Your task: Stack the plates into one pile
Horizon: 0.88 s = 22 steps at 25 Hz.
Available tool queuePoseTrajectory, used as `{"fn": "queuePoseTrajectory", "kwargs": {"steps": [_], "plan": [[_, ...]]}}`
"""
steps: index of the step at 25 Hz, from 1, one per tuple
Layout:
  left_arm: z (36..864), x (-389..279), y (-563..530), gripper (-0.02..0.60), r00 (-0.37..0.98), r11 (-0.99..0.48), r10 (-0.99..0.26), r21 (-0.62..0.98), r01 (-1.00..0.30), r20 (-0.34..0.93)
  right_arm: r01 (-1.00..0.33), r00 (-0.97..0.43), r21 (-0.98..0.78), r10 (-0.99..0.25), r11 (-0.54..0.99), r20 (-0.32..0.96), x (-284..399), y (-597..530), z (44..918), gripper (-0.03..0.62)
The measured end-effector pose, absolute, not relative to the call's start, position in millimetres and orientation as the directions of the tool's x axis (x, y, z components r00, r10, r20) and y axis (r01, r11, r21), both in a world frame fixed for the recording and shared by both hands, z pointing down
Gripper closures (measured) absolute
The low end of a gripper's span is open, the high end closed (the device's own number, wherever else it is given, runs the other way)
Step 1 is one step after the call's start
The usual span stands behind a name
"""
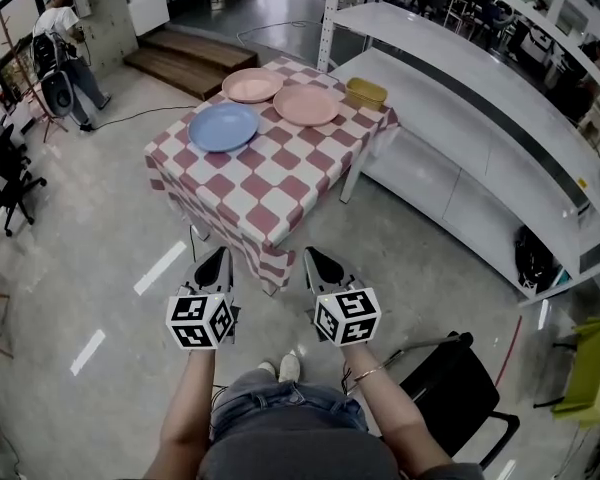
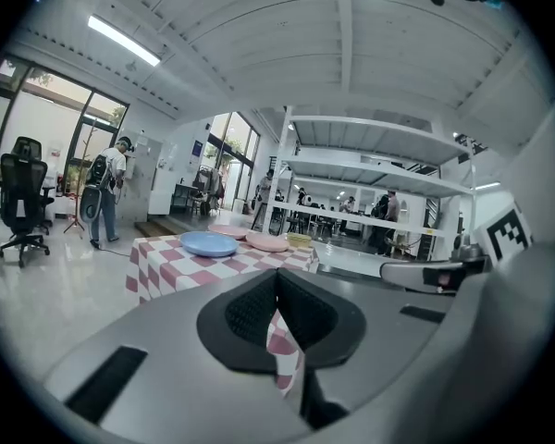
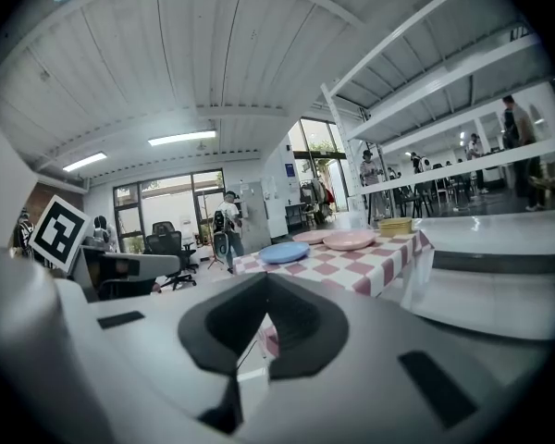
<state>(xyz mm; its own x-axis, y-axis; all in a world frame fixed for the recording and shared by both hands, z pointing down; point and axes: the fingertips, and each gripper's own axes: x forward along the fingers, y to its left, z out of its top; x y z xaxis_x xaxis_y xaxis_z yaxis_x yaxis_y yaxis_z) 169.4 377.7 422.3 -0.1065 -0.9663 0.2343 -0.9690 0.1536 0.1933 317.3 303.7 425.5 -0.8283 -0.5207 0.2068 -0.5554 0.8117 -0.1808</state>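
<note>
Checkered table [image 1: 280, 193], plates [image 1: 305, 105], perhaps yellow tray [image 1: 366, 93]

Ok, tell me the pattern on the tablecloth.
The tablecloth has red-and-white checks. It shows best in the head view.

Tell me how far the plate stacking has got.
Done: nothing so far. The blue plate, the far pink plate and the near pink plate each lie flat on the checked table, none on another.
In hand: nothing. The left gripper and the right gripper are both shut and empty, short of the table.
Left: gathering all three plates into one pile.
</note>
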Motion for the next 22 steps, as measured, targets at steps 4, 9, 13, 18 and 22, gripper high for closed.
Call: {"fn": "queuePoseTrajectory", "kwargs": {"steps": [4, 9, 13, 18, 22], "plan": [[423, 162, 375, 0.566, -0.137, 0.185, -0.962, 0.194, -0.963, 0.238, -0.567, -0.821, -0.198, -0.527, 0.800, 0.222, 319, 294, 429, 0.584], [425, 147, 372, 0.566, -0.175, 0.223, -0.954, 0.183, -0.958, 0.245, -0.580, -0.811, -0.213, -0.532, 0.786, 0.244, 318, 281, 438, 0.583], [429, 130, 365, 0.566, -0.191, 0.240, -0.948, 0.180, -0.954, 0.255, -0.569, -0.817, -0.221, -0.517, 0.792, 0.254, 304, 273, 443, 0.583], [436, 98, 344, 0.566, -0.192, 0.246, -0.942, 0.180, -0.952, 0.274, -0.564, -0.821, -0.232, -0.507, 0.792, 0.264, 270, 253, 444, 0.583], [446, 56, 314, 0.565, -0.177, 0.237, -0.941, 0.189, -0.953, 0.289, -0.581, -0.809, -0.242, -0.519, 0.777, 0.276, 231, 224, 451, 0.583]]}}
